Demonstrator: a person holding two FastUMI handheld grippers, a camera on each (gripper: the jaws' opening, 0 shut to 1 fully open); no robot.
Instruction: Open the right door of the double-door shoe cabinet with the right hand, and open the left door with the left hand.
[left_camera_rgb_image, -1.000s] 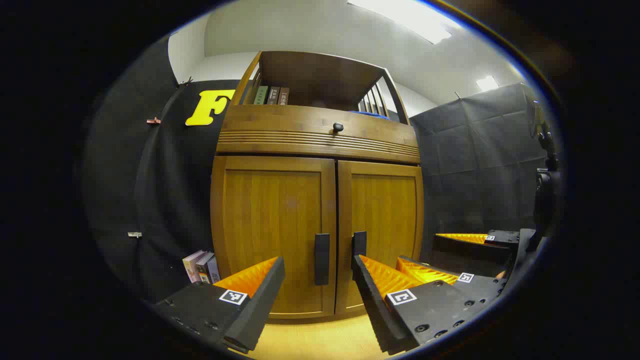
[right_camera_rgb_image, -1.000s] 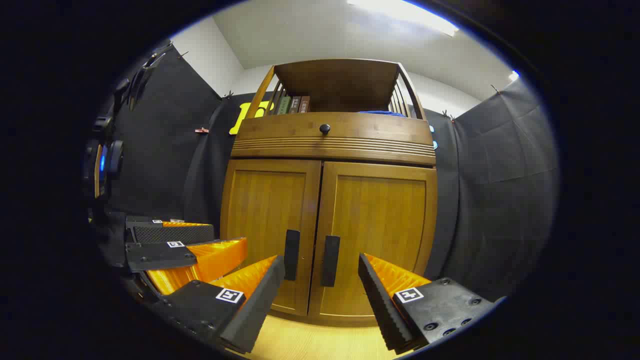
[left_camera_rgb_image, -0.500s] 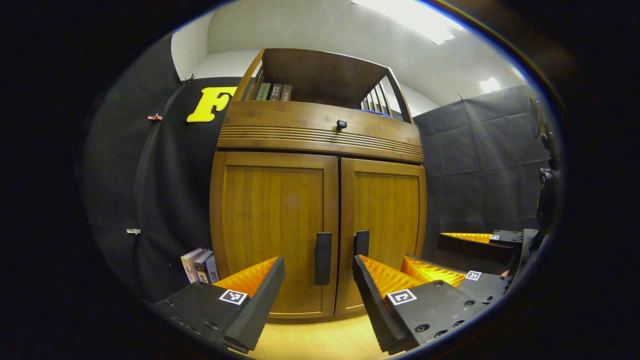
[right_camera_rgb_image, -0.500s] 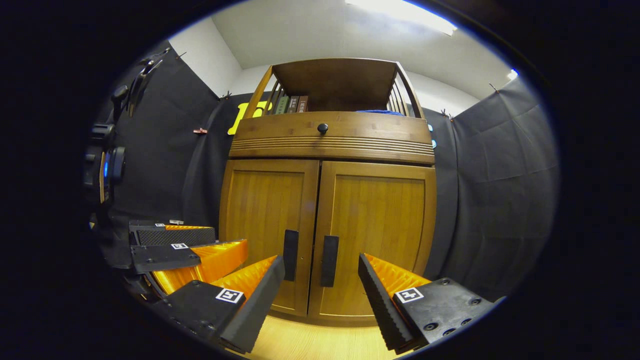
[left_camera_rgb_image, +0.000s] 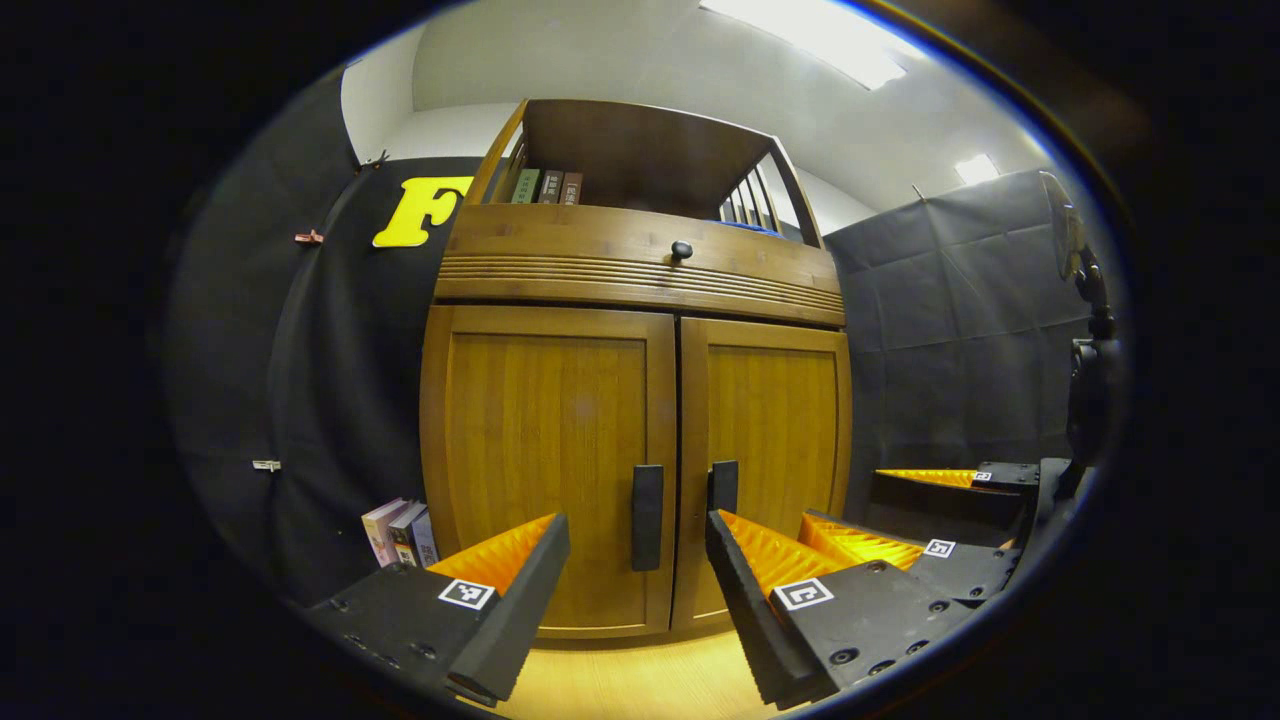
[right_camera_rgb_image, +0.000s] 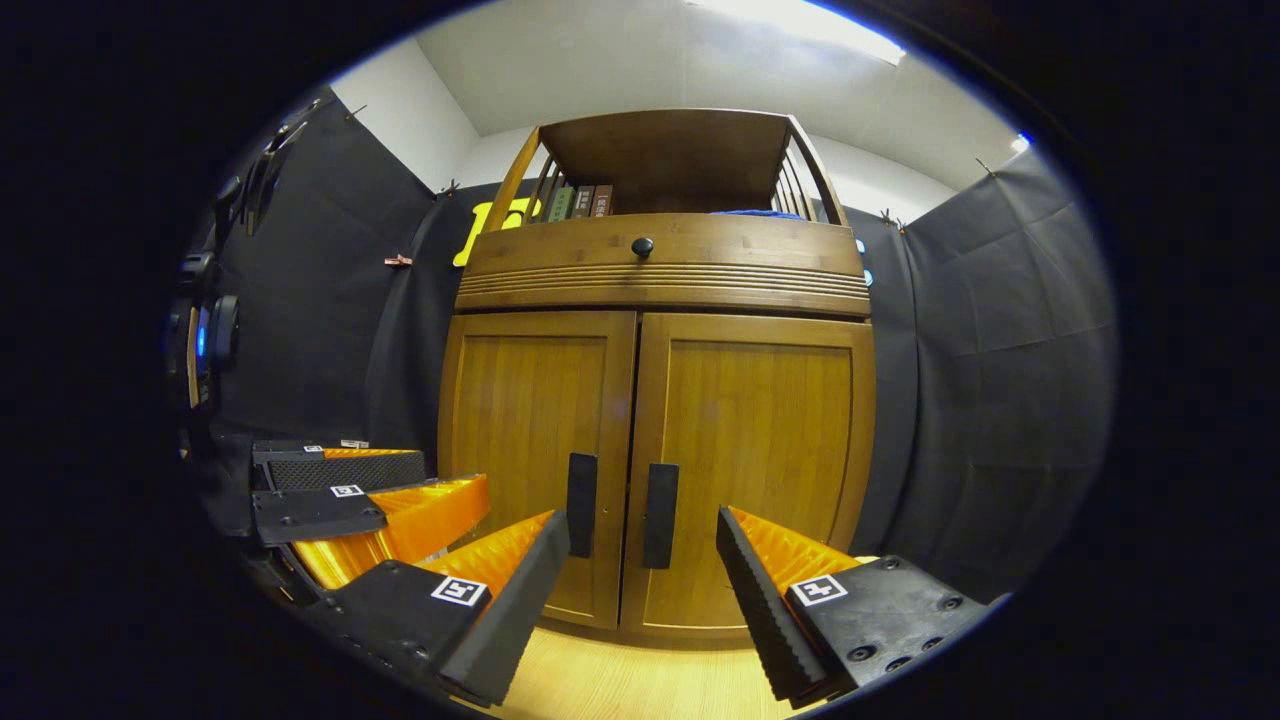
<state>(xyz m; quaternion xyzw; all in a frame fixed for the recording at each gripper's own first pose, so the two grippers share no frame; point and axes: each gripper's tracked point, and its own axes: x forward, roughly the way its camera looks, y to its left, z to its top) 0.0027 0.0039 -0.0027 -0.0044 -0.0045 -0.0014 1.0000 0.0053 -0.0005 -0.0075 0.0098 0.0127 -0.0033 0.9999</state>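
Observation:
A wooden shoe cabinet stands ahead with both doors closed. In the left gripper view the left door (left_camera_rgb_image: 545, 450) carries a dark vertical handle (left_camera_rgb_image: 647, 517), and my left gripper (left_camera_rgb_image: 637, 560) is open a short way in front of it. The right gripper (left_camera_rgb_image: 930, 520) hangs lower right there, also open. In the right gripper view the right door (right_camera_rgb_image: 760, 450) has its dark handle (right_camera_rgb_image: 660, 515) straight ahead of my open right gripper (right_camera_rgb_image: 643, 555). The left door's handle (right_camera_rgb_image: 581, 504) is beside it, and the left gripper (right_camera_rgb_image: 350, 490) is at lower left. Neither gripper touches a handle.
Above the doors runs a drawer with a round dark knob (left_camera_rgb_image: 681, 249), and an open shelf holds a few books (left_camera_rgb_image: 545, 187). More books (left_camera_rgb_image: 400, 533) lean on the floor left of the cabinet. Pale wooden floor (right_camera_rgb_image: 620, 685) lies in front.
Both views shifted only slightly; the cabinet looms a little larger in the right gripper view. Doors stay closed and both grippers stay open.

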